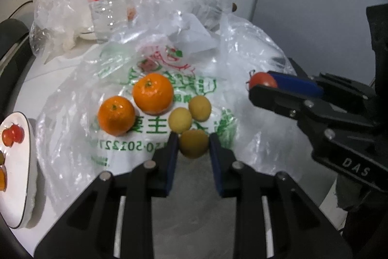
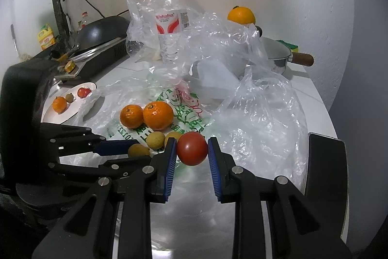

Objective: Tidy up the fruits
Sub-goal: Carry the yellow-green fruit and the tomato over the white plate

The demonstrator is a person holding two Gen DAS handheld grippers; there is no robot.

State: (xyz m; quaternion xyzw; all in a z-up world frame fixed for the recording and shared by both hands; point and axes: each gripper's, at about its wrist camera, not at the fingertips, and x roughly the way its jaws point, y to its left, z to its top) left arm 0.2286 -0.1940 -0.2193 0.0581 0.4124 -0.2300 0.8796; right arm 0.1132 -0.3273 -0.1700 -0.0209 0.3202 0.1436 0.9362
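Observation:
My left gripper (image 1: pixel 193 145) is shut on a small tan round fruit (image 1: pixel 193 143) over a printed plastic bag (image 1: pixel 155 135). Two more tan fruits (image 1: pixel 180 119) and two oranges (image 1: pixel 153 93) lie on that bag just ahead. My right gripper (image 2: pixel 191 149) is shut on a red tomato (image 2: pixel 192 148); the left wrist view shows it at the right, holding the same tomato (image 1: pixel 262 80). A white plate (image 2: pixel 72 103) at the left carries a tomato, a tan fruit and a small orange.
A clear water bottle (image 2: pixel 168 23) stands behind crumpled clear bags (image 2: pixel 218 40). Another orange (image 2: pixel 241 15) sits far back above a pot with a wooden handle (image 2: pixel 302 59). A black pan on a stove (image 2: pixel 101 30) is at the far left.

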